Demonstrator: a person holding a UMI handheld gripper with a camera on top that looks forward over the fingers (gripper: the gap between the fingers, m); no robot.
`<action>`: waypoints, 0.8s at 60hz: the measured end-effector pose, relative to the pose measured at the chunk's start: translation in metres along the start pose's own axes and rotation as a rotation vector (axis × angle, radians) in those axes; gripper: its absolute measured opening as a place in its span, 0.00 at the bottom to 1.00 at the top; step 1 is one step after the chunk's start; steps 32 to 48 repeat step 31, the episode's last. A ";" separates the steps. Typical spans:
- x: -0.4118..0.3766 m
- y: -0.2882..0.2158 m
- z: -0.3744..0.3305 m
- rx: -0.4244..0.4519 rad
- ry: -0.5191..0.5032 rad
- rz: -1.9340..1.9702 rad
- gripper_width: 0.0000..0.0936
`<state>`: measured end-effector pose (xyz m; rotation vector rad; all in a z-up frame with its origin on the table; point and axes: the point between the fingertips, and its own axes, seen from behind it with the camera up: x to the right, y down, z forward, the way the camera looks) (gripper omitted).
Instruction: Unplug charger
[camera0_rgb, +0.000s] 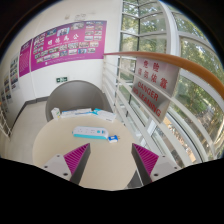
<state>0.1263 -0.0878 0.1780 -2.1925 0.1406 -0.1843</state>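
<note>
Gripper (111, 163) held above table (55, 145), fingers apart and empty, aimed at power strip (93, 132) just ahead, probably to reach charger there; plug too small to see.

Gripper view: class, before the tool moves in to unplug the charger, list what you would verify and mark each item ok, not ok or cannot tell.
1. Tool open: ok, the two fingers stand apart with nothing between them.
2. Target in view: ok, a blue and white item, likely the charger, lies on the round table just ahead of the fingers.
3. Plug and socket located: cannot tell, no socket or cable shows clearly.
4. Path to the item clear: ok, only bare tabletop lies between the fingers and it.
5. Tool lined up with the item: not ok, it lies slightly toward the left finger.
</note>
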 end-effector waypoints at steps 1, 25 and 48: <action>-0.003 0.002 -0.009 -0.001 0.001 -0.002 0.92; -0.038 0.023 -0.123 0.024 0.003 -0.018 0.91; -0.038 0.021 -0.129 0.035 0.015 -0.040 0.91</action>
